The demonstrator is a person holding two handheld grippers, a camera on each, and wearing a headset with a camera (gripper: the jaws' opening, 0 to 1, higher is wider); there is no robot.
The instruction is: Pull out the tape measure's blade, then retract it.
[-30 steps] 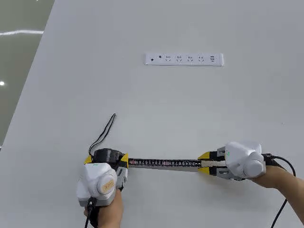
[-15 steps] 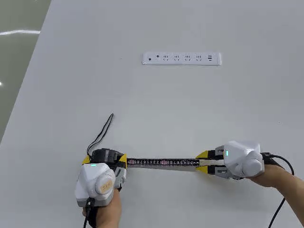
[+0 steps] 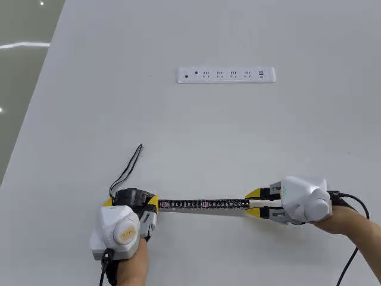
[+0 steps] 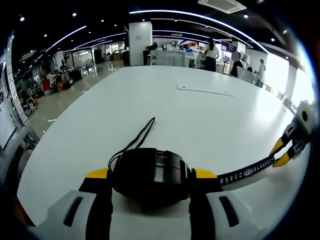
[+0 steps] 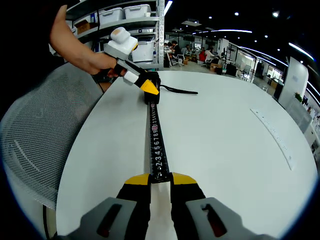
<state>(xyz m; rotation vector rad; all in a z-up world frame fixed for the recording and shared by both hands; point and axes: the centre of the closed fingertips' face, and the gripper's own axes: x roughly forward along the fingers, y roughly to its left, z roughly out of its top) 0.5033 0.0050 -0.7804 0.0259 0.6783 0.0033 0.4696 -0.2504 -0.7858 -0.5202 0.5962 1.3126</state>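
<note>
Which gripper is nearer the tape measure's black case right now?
Left. The left gripper is clamped around the case; the right gripper grips the end of the blade, off to the case's right.

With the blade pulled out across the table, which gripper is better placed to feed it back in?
Right, likely. The right gripper is shut on the blade's free end and can walk it back toward the case, which the left gripper clamps steady.
</note>
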